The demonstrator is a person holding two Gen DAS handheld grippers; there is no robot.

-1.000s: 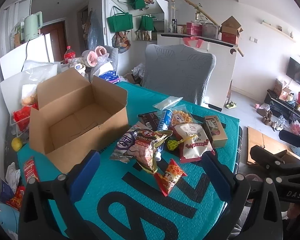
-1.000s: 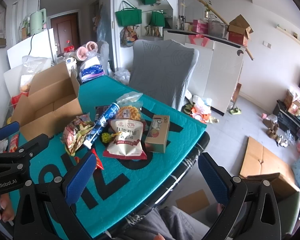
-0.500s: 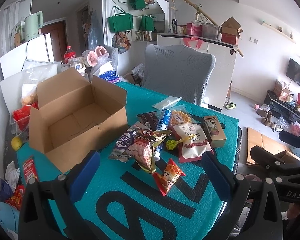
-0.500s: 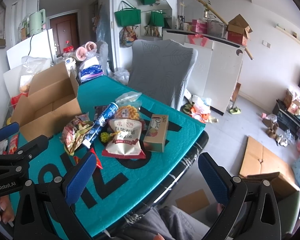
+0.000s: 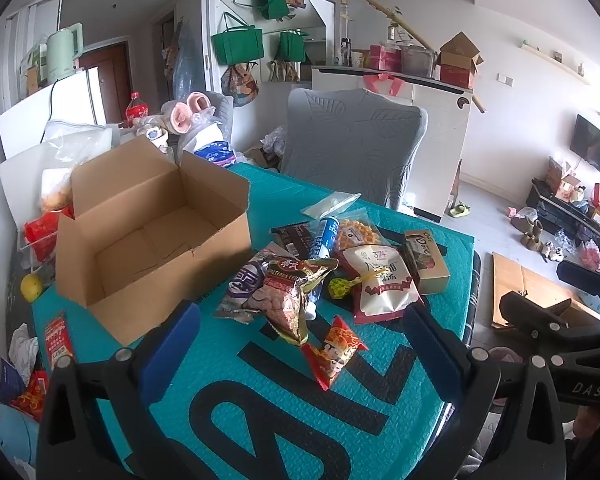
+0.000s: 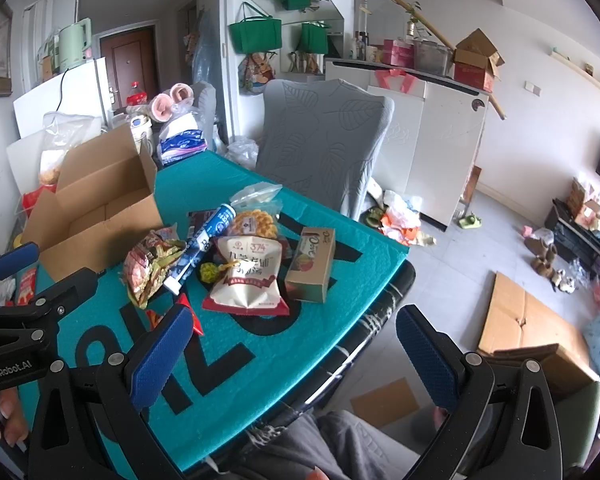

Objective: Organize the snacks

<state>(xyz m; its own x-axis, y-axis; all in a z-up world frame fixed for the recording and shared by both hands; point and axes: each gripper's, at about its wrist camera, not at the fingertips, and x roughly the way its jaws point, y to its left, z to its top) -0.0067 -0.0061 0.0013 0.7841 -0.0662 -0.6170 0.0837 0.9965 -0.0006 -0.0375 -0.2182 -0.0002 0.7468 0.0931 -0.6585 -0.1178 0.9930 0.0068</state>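
while both grippers' fingers stand released, the left gripper (image 5: pixel 296 344) has the red packet (image 5: pixel 334 354) between its fingers; overlapping snacks (image 5: pixel 288 292) just beyond may snag, missing the cardboard box (image 5: pixel 148 236).

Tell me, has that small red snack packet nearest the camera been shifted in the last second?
No. The small red snack packet lies in the same spot on the black lettering of the teal mat, in front of the cardboard box.

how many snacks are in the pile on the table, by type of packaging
Bags or pouches: 5 (white pouch, waffle bag, orange packet, nut bag, purple bag)
Boxes: 1 (brown box)
Tubes: 1 (blue tube)
Bars: 1 (dark bar)
Lollipops: 1 (green lollipop)
Total: 9
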